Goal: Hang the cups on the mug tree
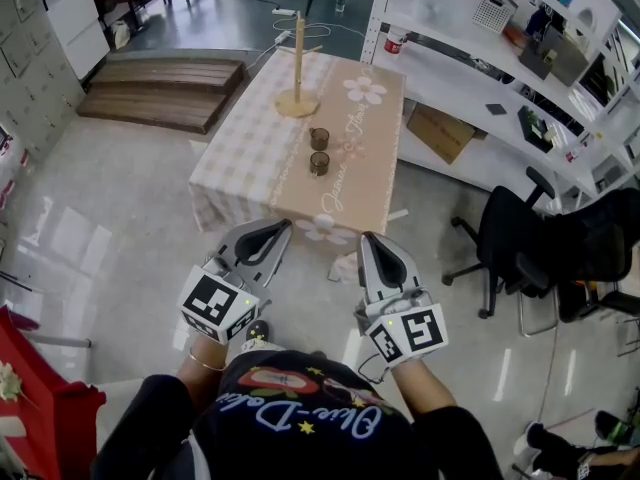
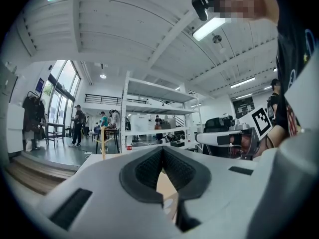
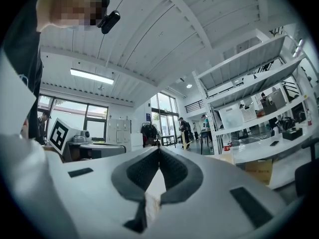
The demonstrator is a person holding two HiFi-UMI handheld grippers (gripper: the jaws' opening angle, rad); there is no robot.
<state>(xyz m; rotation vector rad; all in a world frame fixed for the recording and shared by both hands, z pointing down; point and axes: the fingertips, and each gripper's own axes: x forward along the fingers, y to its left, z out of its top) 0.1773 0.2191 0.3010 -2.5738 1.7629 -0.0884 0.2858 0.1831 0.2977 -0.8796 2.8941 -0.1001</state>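
Bright daylight pours from tall windows (image 2: 56,96) at nine o'clock, with a ceiling strip light (image 2: 214,28) at one o'clock; the glossy floor (image 1: 90,238) shows pale glare. Both gripper views curve into black corners, and the left gripper (image 2: 162,156) looks soft close up.

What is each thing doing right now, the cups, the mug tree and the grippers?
Left gripper: shut, empty, short of the table.
Right gripper: shut, empty, short of the table.
Near cup: standing on the table, not hung.
Far cup: standing on the table, not hung.
Mug tree: upright, no cups on it.
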